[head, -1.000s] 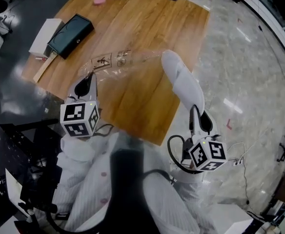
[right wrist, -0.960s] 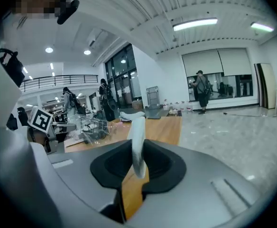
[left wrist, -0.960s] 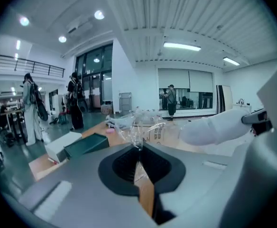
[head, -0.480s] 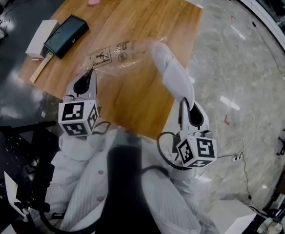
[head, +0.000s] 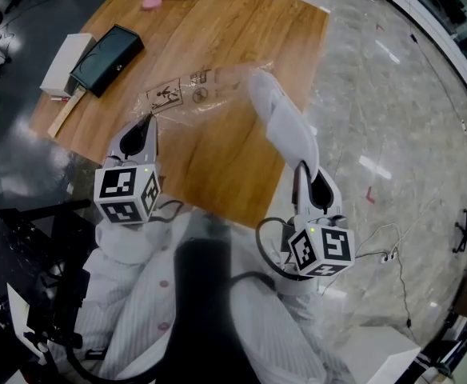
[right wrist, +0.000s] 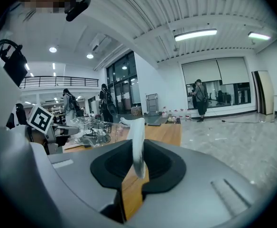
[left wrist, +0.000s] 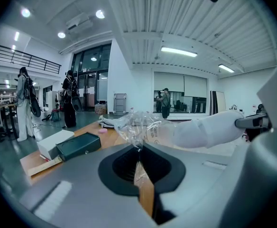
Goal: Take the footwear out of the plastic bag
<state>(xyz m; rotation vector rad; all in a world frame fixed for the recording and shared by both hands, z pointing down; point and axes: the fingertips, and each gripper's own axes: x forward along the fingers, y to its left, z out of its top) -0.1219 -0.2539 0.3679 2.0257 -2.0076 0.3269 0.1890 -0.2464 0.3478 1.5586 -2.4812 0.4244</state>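
While the left gripper (head: 144, 126) pinches the clear plastic bag (head: 193, 94) as anchor, the right gripper (head: 307, 184) clamps the white fabric slipper (head: 281, 122). Its toe seems inside.

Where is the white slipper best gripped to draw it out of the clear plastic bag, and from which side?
At its near end, from the person's side, along its length. The white slipper is long and flat, its far end at the clear plastic bag, so the near end is free. The right gripper is shut on it there; the left gripper pinches the bag.
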